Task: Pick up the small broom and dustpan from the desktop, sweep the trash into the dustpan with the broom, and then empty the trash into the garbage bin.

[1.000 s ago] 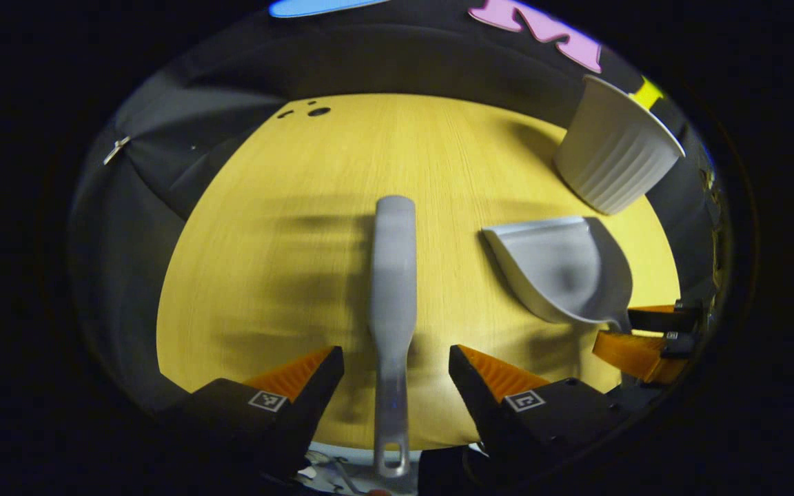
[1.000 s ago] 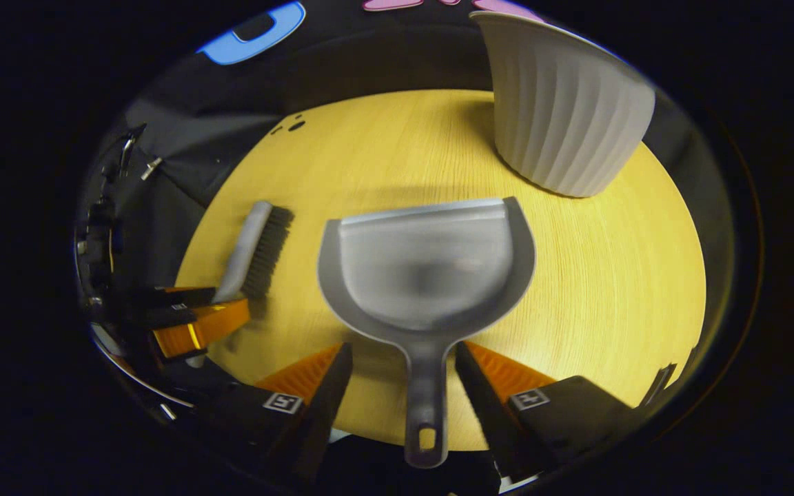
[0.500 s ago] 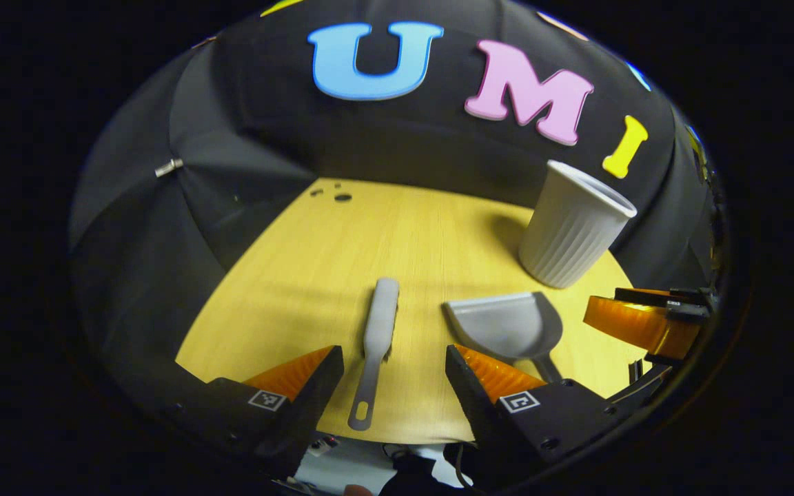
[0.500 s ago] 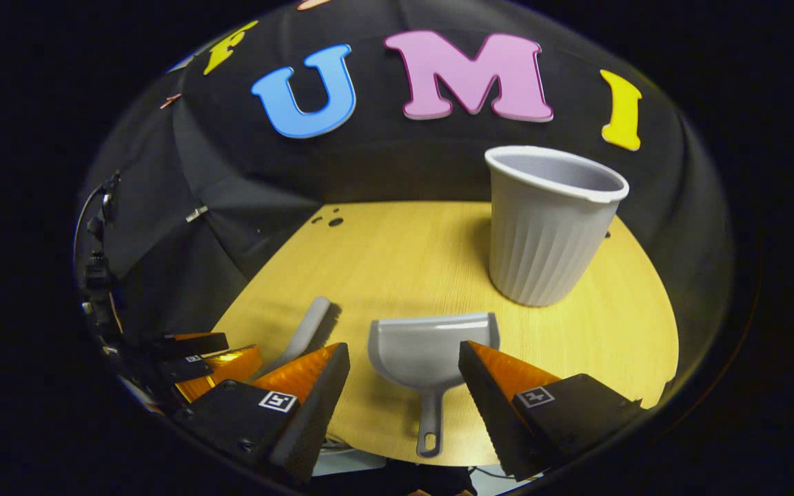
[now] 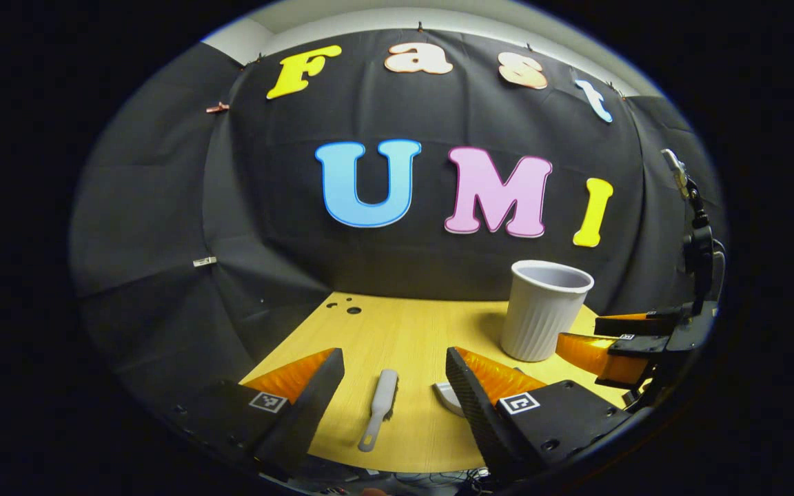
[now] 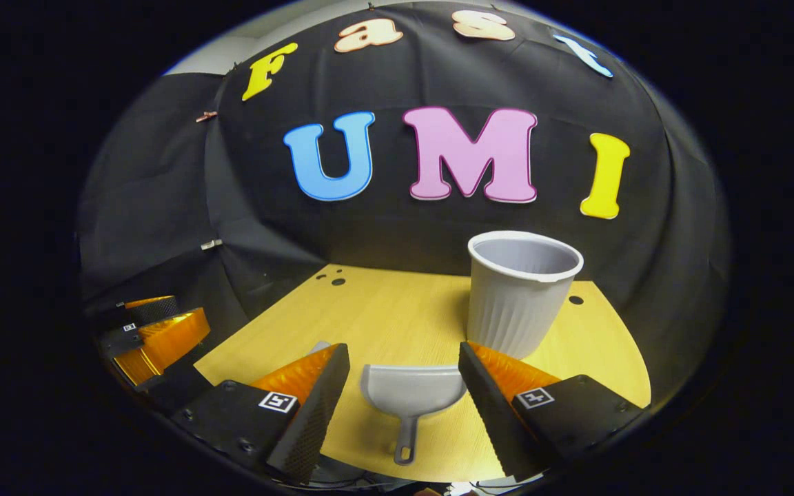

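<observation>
Broom (image 5: 380,406) and dustpan (image 6: 412,391): lying low-centre on desktop (image 5: 397,331), bin (image 6: 521,293) right. Left gripper (image 5: 394,386) and right gripper (image 6: 404,386): spread, empty, now withdrawn upward from both handles; pickup seemingly abandoned or finished.

The grey broom (image 5: 379,406) lay flat on the wooden desktop (image 5: 397,331), left of the grey dustpan (image 6: 412,391); the ribbed white garbage bin (image 6: 520,296) stood upright behind the dustpan.

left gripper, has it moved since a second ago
Yes. The left gripper has pulled up and back: the broom on the desktop now looks far smaller and farther.
</observation>
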Tool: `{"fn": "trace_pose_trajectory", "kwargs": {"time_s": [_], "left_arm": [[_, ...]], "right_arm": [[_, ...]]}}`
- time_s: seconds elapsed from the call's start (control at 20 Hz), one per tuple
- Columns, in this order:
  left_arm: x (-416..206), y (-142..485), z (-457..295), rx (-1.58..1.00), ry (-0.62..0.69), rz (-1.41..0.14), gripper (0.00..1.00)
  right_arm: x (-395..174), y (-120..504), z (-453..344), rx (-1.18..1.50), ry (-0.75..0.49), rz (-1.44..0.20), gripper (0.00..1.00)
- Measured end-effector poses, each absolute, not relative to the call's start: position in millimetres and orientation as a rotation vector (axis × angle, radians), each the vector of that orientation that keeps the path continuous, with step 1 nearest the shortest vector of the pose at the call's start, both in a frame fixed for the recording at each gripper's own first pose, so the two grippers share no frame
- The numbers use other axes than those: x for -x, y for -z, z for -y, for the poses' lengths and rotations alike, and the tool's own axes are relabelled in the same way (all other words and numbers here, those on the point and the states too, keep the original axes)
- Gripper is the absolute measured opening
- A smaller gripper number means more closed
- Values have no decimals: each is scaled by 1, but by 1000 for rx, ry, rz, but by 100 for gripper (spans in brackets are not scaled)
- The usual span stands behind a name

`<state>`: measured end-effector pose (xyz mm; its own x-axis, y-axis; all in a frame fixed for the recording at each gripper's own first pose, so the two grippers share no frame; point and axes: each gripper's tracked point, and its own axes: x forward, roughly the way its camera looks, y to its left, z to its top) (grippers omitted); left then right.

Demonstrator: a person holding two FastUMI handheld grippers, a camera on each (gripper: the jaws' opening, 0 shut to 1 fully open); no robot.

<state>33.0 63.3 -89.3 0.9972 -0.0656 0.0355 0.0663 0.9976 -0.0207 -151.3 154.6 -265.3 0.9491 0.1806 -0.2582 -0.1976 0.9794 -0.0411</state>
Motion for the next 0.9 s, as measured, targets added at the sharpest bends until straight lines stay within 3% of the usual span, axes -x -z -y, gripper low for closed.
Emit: {"fn": "trace_pose_trajectory", "kwargs": {"time_s": [0.9], "left_arm": [[-29, 109, -68, 60, 78, 8, 96]], "right_arm": [[163, 279, -168, 88, -199, -271, 99]]}}
